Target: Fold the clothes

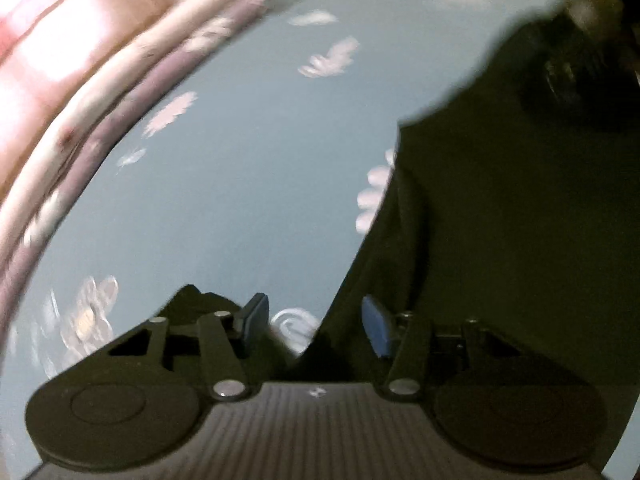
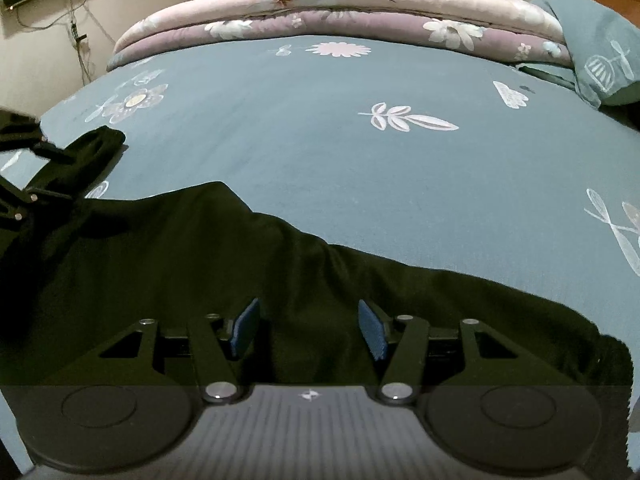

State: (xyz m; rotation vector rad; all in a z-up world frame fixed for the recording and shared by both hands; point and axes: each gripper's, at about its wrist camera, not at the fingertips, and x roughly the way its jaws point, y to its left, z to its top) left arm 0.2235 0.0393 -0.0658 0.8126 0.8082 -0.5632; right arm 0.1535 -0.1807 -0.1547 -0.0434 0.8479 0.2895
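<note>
Both jaws stand half apart, gripping nothing: left gripper [image 1: 314,322] at the dark garment [image 2: 240,280] edge, right gripper [image 2: 308,330] over it. Risk: pinching the bedsheet [image 2: 320,140] beneath.

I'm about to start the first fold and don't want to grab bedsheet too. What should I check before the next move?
1. Dark garment lies on the bedsheet: ok.
2. Garment flat: not ok, its far edge is rumpled.
3. Right tool over garment, jaws apart, nothing pinched: ok.
4. Left tool at garment's edge, sheet also in the gap: not ok.
5. Left grip on fabric: cannot tell, view blurred.
6. Stacked quilts apart from garment: ok.
</note>
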